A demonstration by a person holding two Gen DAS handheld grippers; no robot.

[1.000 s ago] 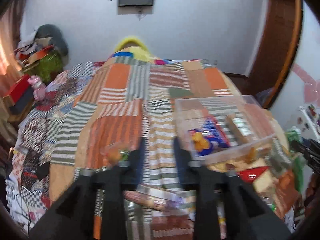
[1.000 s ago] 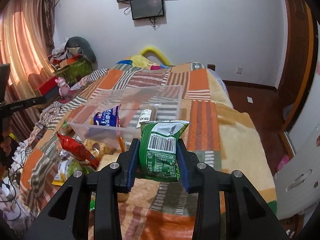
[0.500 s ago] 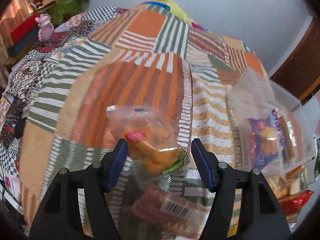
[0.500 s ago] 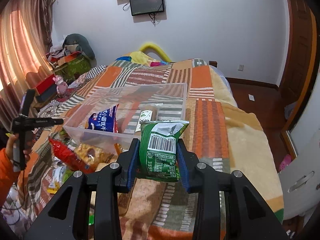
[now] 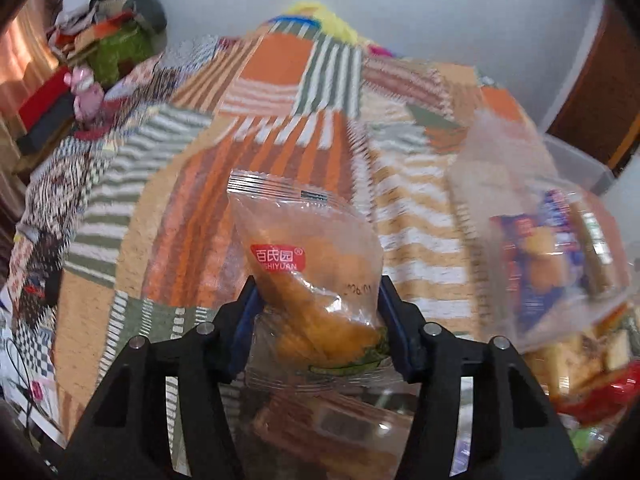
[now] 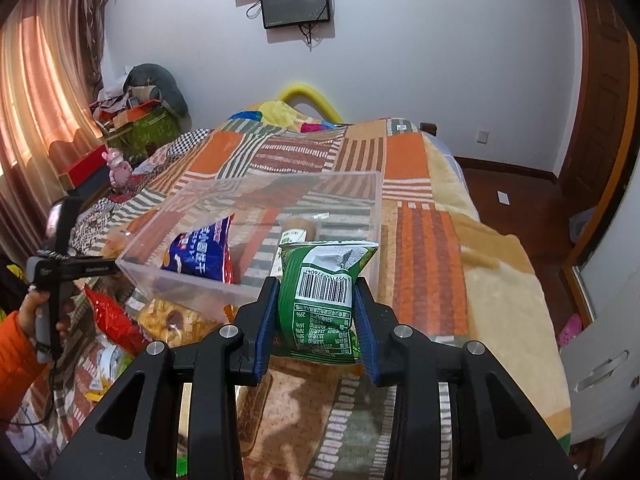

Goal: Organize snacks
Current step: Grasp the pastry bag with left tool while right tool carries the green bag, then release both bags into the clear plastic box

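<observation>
Left gripper [image 5: 316,312] clenched on a clear plastic packet of orange pastry with a red label [image 5: 308,276], raised above the patchwork bed cover [image 5: 280,80]. Right gripper [image 6: 317,322] clenched on a green foil snack bag with a barcode [image 6: 324,300], just before the clear rectangular plastic bin [image 6: 180,280] containing a blue snack bag [image 6: 202,254].
</observation>
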